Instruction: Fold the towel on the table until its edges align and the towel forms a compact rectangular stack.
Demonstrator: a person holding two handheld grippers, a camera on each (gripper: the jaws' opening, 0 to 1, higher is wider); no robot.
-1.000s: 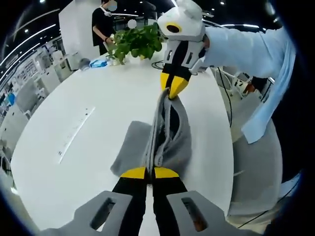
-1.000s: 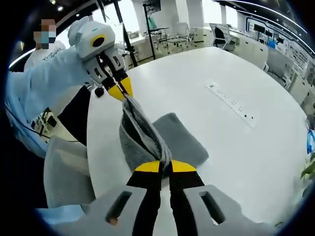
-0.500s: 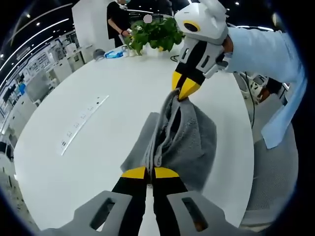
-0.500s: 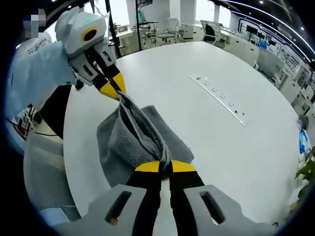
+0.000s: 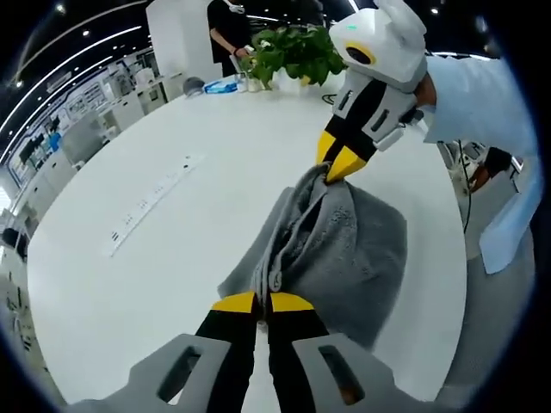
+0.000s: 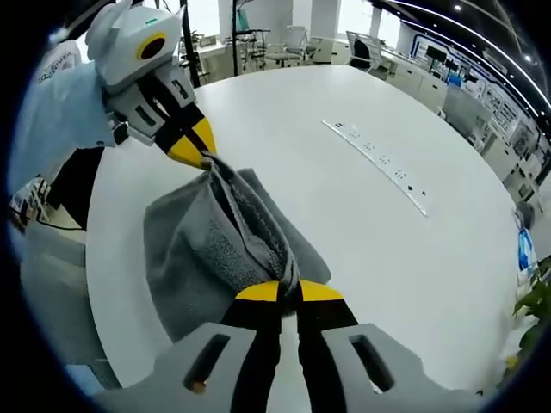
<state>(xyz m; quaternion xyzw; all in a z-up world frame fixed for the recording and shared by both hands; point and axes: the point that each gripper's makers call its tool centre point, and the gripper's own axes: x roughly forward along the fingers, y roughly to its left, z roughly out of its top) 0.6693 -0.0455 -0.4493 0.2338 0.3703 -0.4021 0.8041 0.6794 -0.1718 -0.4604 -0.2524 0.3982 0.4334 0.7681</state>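
The grey terry towel (image 5: pixel 331 249) is bunched and doubled over, its folds gathered into a ridge, the lower part spread on the round white counter (image 5: pixel 129 292). A white power strip (image 5: pixel 155 202) lies well apart from it, and a leafy potted plant (image 5: pixel 297 53) stands at the far edge, a person beyond it in a bright, open room. Left tongs (image 5: pixel 261 301) are clamped on one gathered end; right tongs (image 6: pixel 288 291) pinch the other end, the towel strung between them above the counter.
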